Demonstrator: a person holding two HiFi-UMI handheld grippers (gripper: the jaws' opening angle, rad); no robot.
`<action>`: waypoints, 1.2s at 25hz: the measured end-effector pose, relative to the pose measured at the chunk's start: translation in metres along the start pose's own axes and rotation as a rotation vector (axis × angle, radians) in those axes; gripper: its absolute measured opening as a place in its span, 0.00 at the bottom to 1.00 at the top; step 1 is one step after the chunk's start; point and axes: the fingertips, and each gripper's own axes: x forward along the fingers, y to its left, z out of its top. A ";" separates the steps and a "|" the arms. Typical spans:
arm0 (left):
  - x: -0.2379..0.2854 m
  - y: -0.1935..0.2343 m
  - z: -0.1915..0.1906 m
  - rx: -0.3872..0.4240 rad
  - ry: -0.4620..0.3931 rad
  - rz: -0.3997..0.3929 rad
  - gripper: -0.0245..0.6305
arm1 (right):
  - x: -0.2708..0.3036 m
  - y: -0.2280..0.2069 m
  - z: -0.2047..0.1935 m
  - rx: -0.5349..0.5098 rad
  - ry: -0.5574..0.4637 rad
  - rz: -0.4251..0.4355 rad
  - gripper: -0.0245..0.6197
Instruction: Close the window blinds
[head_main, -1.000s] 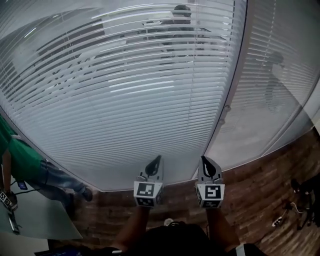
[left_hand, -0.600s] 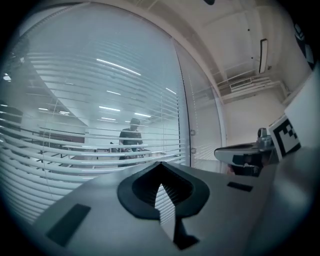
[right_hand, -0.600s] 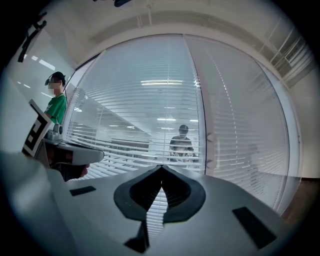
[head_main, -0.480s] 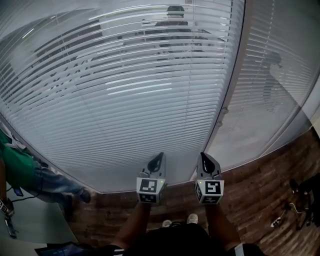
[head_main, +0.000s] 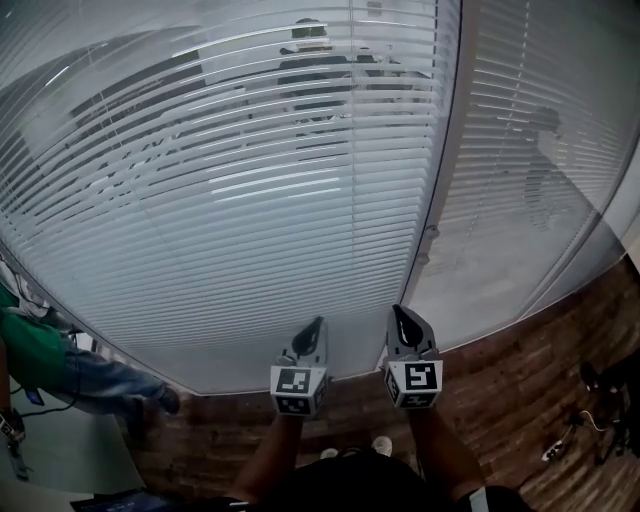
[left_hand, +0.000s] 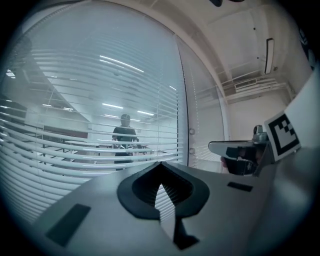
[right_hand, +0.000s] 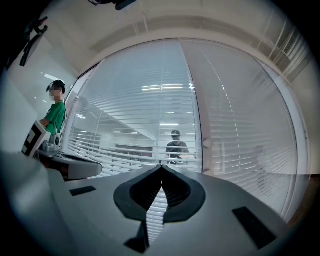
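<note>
Since the earlier frame, the upright window post (head_main: 447, 150) has drifted leftward in the head view, and the figure (head_main: 310, 55) seen through the slats has drifted with it. Both grippers have been carried sideways along the glass with the person. The left gripper (head_main: 314, 324) and the right gripper (head_main: 401, 312) are held side by side, roughly level and pointed at the window, well apart from it. Each pair of jaws is pressed together on nothing, which is judged to suit an approach in which nothing has to be grasped yet. The window blinds (head_main: 230, 210) fill the large pane ahead and are lowered fully. Their slats are tilted open, so the lit room beyond can be seen between them and the closing is judged not yet begun. A second blind (head_main: 545, 120) hangs in the pane to the right of the post. Two small round knobs (head_main: 429, 233) are fixed one above the other on the post, and they are judged likely to be the slat control. That would explain why the right gripper is kept nearer that side. Its jaws would have to be parted before a knob could be taken. A person in green (head_main: 35, 355) stands at the far left, clear of the work.
</note>
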 end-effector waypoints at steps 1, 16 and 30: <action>0.003 -0.002 0.006 -0.010 0.001 0.006 0.03 | 0.002 -0.005 0.002 0.004 0.000 -0.003 0.04; 0.030 -0.026 0.019 -0.019 -0.022 0.039 0.03 | 0.017 -0.053 0.010 0.010 -0.011 0.016 0.04; 0.032 -0.029 0.037 0.018 -0.060 0.049 0.03 | 0.029 -0.060 0.011 -0.020 -0.013 0.029 0.04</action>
